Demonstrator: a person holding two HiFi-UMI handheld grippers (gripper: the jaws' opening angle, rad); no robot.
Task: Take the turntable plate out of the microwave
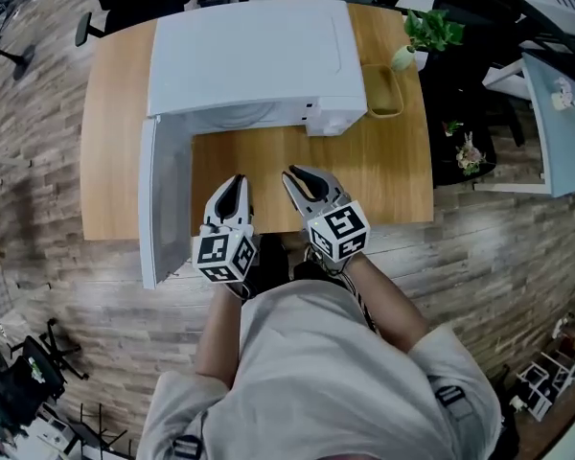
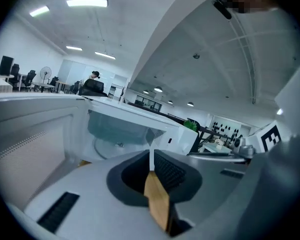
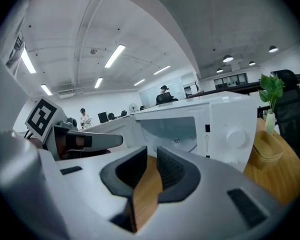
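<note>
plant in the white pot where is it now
Head view, upper right: the plant stands at the table's far right edge, right of the microwave, just behind a wooden tray.

Left gripper (image 1: 236, 188) and right gripper (image 1: 300, 178) side by side, pointing forward, tilted slightly down; both jaws narrowly apart, empty.
</note>
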